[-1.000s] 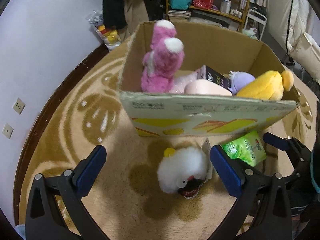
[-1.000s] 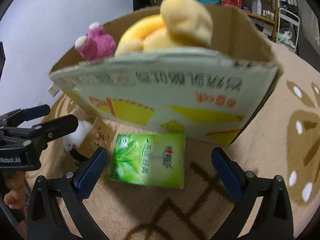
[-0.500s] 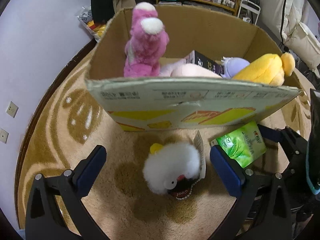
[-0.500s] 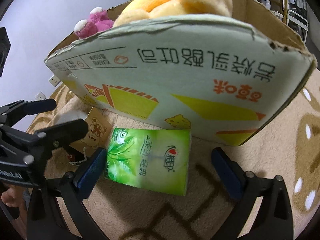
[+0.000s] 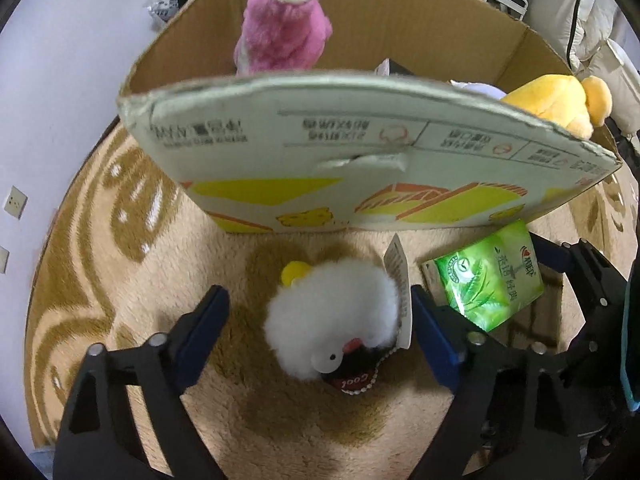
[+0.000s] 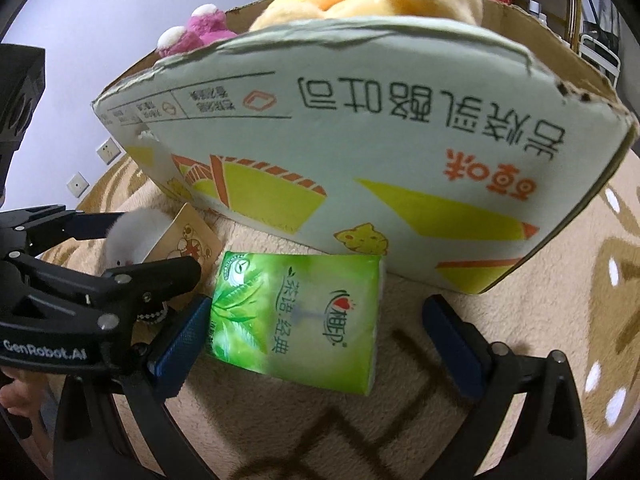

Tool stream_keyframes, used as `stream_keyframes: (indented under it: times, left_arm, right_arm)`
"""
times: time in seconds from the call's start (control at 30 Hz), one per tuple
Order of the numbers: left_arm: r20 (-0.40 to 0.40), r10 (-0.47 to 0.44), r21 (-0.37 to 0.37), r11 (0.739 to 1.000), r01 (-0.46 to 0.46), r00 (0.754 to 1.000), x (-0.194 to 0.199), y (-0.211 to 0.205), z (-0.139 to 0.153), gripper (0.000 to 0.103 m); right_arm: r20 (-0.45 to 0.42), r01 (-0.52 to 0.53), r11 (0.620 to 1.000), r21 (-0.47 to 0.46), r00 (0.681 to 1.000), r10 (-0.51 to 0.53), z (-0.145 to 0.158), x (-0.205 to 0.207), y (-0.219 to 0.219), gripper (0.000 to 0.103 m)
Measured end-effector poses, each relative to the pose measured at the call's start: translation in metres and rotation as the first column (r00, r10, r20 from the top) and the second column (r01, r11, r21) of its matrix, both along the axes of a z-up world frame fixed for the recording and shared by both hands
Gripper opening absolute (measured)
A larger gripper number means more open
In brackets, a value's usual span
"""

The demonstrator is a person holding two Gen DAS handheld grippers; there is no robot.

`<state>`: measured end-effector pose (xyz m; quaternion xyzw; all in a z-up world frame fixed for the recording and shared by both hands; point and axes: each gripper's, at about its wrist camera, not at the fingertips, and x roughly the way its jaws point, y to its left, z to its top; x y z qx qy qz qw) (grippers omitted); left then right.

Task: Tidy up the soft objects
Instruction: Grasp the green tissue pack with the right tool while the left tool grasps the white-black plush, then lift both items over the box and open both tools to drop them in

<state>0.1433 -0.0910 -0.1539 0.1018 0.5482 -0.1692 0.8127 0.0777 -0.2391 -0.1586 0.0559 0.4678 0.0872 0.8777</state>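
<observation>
A white fluffy plush toy (image 5: 332, 316) with a paper tag lies on the carpet in front of a cardboard box (image 5: 360, 168). My left gripper (image 5: 320, 320) is open, its fingers on either side of the plush. A green tissue pack (image 6: 296, 316) lies on the carpet against the box; it also shows in the left wrist view (image 5: 488, 280). My right gripper (image 6: 316, 340) is open, its fingers on either side of the pack. A pink plush (image 5: 280, 24) and a yellow plush (image 5: 560, 100) sit in the box.
The box (image 6: 360, 140) stands close ahead of both grippers on a tan patterned carpet (image 5: 120, 240). A white wall (image 5: 48, 80) with sockets is at the left. Shelves and bags stand behind the box. The left gripper shows in the right wrist view (image 6: 100, 292).
Both grippers have moved forward and down. The white plush now lies between the left fingers and the tissue pack between the right fingers. Both stay open.
</observation>
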Motion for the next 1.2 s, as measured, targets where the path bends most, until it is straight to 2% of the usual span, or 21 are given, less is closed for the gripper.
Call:
stream_keyframes:
  times: [0.13,0.17,0.23,0.3,0.4,0.57,0.73,0.87,1.2]
  left_arm:
    - [-0.012,0.002,-0.004,1.0,-0.002,1.0,-0.001,-0.002,-0.005,0.069]
    - [-0.009,-0.002,-0.007,1.0,0.001,1.0,-0.002,-0.002,-0.004,0.062]
    - [-0.004,-0.003,0.0,1.0,0.003,1.0,-0.004,-0.001,-0.004,0.056]
    - [-0.001,0.001,-0.004,1.0,-0.001,1.0,-0.008,0.002,-0.004,0.044]
    - [-0.004,0.001,-0.024,1.0,-0.001,1.0,-0.013,0.009,-0.001,0.037]
    - [0.037,0.003,-0.002,1.0,-0.003,0.999,-0.024,0.013,0.001,0.034]
    - [0.086,0.033,0.006,0.999,-0.033,0.996,-0.036,0.018,0.018,0.033]
    - [0.109,0.051,-0.005,0.999,-0.051,0.993,-0.045,0.025,0.028,0.033]
    - [0.205,0.07,0.025,0.997,-0.076,0.976,-0.066,0.04,0.06,0.033]
  right_arm:
    - [-0.001,-0.006,1.0,-0.023,1.0,0.006,-0.002,0.0,0.001,0.103]
    - [-0.001,-0.003,1.0,-0.024,1.0,0.003,-0.007,0.0,0.008,0.103]
    - [-0.002,0.009,1.0,-0.021,1.0,-0.009,-0.005,-0.002,0.007,0.099]
    - [-0.002,0.023,1.0,-0.013,1.0,-0.023,-0.004,-0.004,0.004,0.091]
    - [-0.005,0.039,0.999,0.008,0.999,-0.039,0.002,-0.006,0.0,0.082]
    - [-0.017,0.068,0.997,0.034,0.998,-0.068,0.007,-0.013,-0.006,0.081]
    - [-0.019,0.099,0.993,0.065,0.995,-0.098,0.016,-0.026,-0.01,0.08]
    - [0.022,0.121,0.989,0.08,0.992,-0.123,0.03,-0.036,-0.012,0.08]
    - [0.155,0.175,0.973,0.15,0.968,-0.198,0.083,-0.065,-0.037,0.08]
